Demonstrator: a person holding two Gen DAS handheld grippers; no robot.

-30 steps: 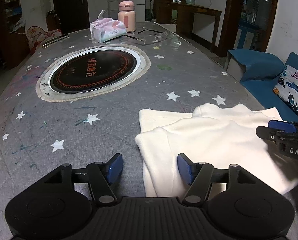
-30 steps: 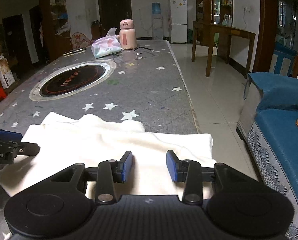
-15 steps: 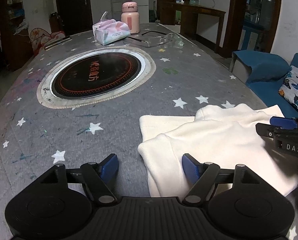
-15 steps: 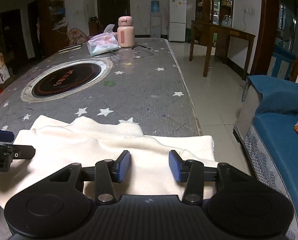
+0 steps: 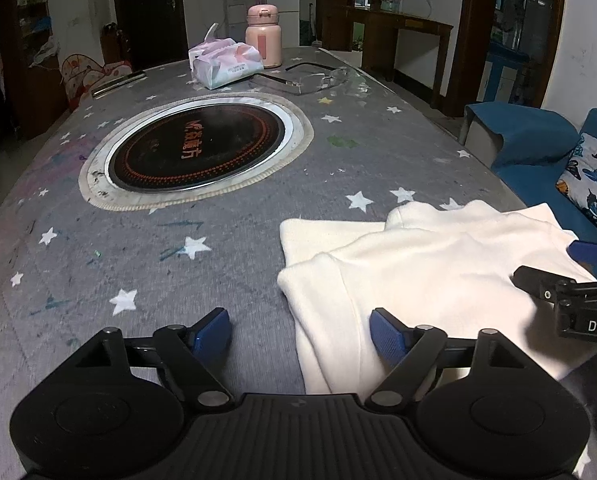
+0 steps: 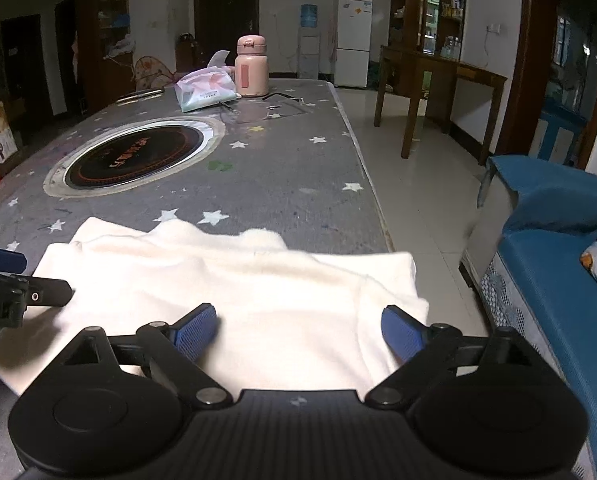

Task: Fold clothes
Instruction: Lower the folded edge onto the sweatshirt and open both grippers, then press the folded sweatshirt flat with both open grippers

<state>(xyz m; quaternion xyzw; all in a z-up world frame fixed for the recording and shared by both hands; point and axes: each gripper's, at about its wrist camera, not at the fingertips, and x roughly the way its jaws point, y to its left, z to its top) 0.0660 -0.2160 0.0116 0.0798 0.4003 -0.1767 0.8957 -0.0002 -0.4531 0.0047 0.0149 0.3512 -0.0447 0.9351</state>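
A cream-white garment [image 5: 430, 268], soft and thick, lies folded in overlapping layers at the lower right of the star-printed grey table [image 5: 226, 248], while the left gripper [image 5: 300, 330] and right gripper [image 6: 298, 330] are both opening wide, pads off the cloth.

Both grippers' fingers [image 6: 196, 330] wider apart

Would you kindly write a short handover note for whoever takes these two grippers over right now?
Left gripper: jaws opening, pinching nothing, over the near left edge of the cream fleece garment.
Right gripper: jaws opening, above the cloth, gripping nothing.
Garment: partly folded on the grey star-patterned tablecloth, its right side overhanging the table edge.
Left to do: regrip, finish folding.
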